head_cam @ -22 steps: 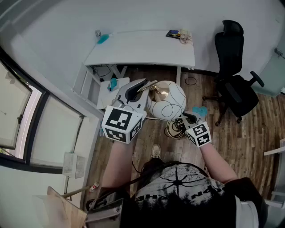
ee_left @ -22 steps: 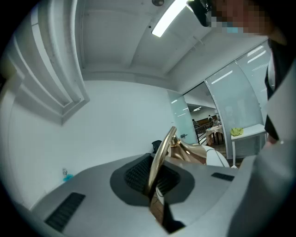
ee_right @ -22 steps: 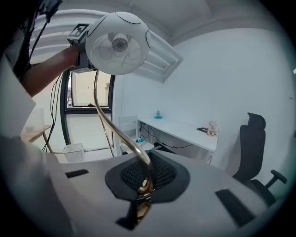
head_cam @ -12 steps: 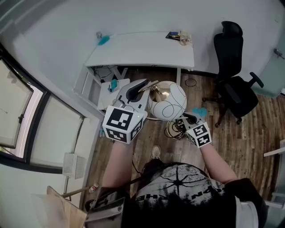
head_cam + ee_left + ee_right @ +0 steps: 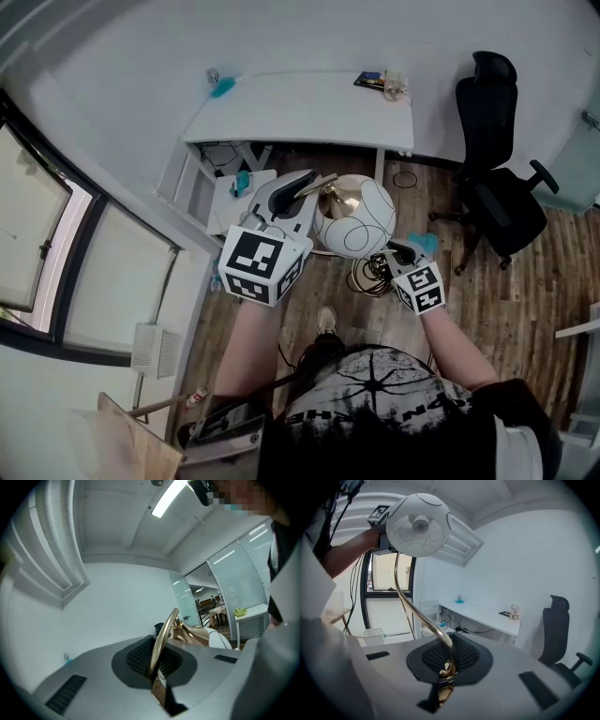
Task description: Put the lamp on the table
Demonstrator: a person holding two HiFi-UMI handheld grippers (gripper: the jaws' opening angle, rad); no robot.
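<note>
The lamp has a white globe shade (image 5: 352,216) with thin dark lines and a curved brass stem (image 5: 412,609). I hold it in the air above the wooden floor, short of the white table (image 5: 300,108). My left gripper (image 5: 302,184) is shut on the brass stem (image 5: 161,637) close to the shade. My right gripper (image 5: 397,251) is shut on the lower end of the stem (image 5: 446,660), below the shade (image 5: 418,524). In the right gripper view the left gripper sits behind the shade at top left.
A black office chair (image 5: 502,169) stands right of the table. Small items lie on the table's far right corner (image 5: 384,82) and a teal object at its far left (image 5: 222,86). Coiled cables (image 5: 367,274) lie on the floor. Windows (image 5: 56,262) run along the left.
The whole view has shifted slightly; the lamp and both grippers sit a little lower and to the right in the head view. Both grips stay the same.
</note>
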